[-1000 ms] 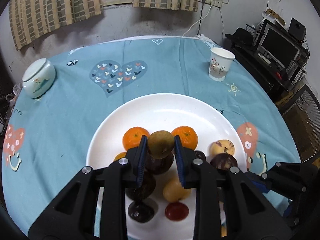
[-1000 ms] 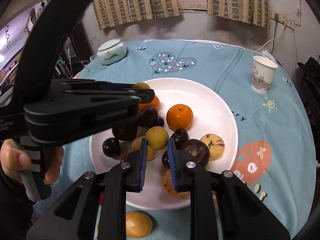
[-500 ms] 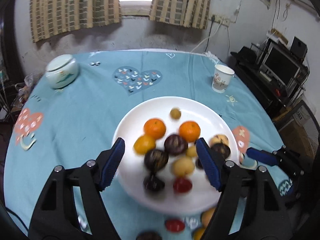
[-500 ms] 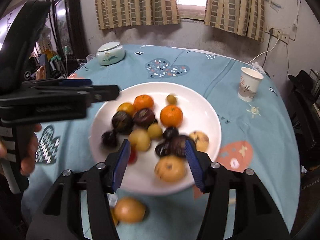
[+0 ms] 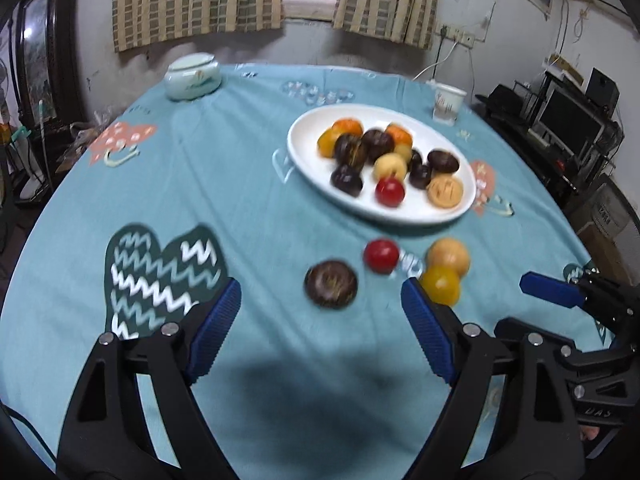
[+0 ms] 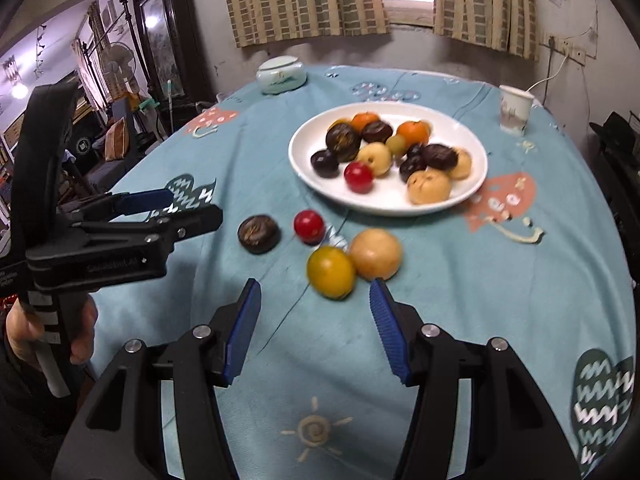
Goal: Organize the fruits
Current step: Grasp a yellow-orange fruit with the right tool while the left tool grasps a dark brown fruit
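Striped beige curtains (image 5: 196, 0) hang beside a small bright window; below them a round table under a teal printed cloth (image 5: 224, 184) fills the room's middle. Far side of the cloth: a pale green lidded ceramic jar (image 5: 193, 76) to the left, a white paper cup (image 5: 447, 103) to the right, well apart from each other.

Between them and nearer sits a large white oval plate (image 5: 316, 160) carrying a cluster of fruit — two orange tangerines at the back, several dark purple-brown round fruits, pale yellow ones, one small red fruit near the front rim. Details are soft; the views are blurred.

Four fruits lie loose on the cloth just in front of the plate:
- dark brown round fruit (image 6: 259, 234), leftmost, apart from the others
- small red round fruit (image 6: 308, 226), beside it
- yellow-orange round fruit (image 6: 331, 272), nearest the grippers
- larger tan-orange round fruit (image 6: 375, 254), touching the yellow-orange one

Left gripper (image 5: 320, 328), black with blue ribbed pads — fingers spread wide and opening further, nothing between them; the dark brown fruit lies on the cloth beyond the tips. A hand (image 6: 48, 336) grips its handle at the table's left edge.

Right gripper (image 6: 316, 328), same build — fingers spread, empty, tips just short of the yellow-orange and tan-orange fruits, touching neither.
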`<move>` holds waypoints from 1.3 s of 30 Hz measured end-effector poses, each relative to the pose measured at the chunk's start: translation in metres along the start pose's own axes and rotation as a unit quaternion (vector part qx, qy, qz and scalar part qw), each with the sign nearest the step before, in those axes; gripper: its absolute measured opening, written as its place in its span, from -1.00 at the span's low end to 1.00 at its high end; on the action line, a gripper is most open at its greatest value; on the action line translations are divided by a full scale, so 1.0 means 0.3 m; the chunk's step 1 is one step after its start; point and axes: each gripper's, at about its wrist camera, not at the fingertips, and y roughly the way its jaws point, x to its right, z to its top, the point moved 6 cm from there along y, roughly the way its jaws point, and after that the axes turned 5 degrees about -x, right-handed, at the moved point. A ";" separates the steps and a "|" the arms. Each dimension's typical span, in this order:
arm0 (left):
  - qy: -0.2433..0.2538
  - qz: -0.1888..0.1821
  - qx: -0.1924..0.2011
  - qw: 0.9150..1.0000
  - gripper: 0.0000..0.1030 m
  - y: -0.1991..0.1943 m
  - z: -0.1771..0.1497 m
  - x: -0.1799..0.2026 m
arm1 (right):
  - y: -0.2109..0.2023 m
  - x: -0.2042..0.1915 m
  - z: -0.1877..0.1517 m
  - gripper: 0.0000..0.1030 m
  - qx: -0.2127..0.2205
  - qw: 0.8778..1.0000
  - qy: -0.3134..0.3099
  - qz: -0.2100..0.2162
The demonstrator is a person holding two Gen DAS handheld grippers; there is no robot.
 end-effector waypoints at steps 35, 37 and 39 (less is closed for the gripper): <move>0.037 -0.022 -0.033 0.999 0.63 0.129 -0.008 0.041 | 0.123 0.070 -0.011 -0.22 -0.051 0.997 0.063 0.005; 0.055 -0.026 -0.035 0.998 0.57 0.168 -0.003 0.077 | 0.095 0.101 -0.037 -0.22 -0.053 0.996 0.077 0.003; 0.070 -0.019 -0.045 0.996 0.23 0.205 -0.001 0.093 | 0.073 0.130 -0.054 -0.22 -0.052 0.995 0.090 0.004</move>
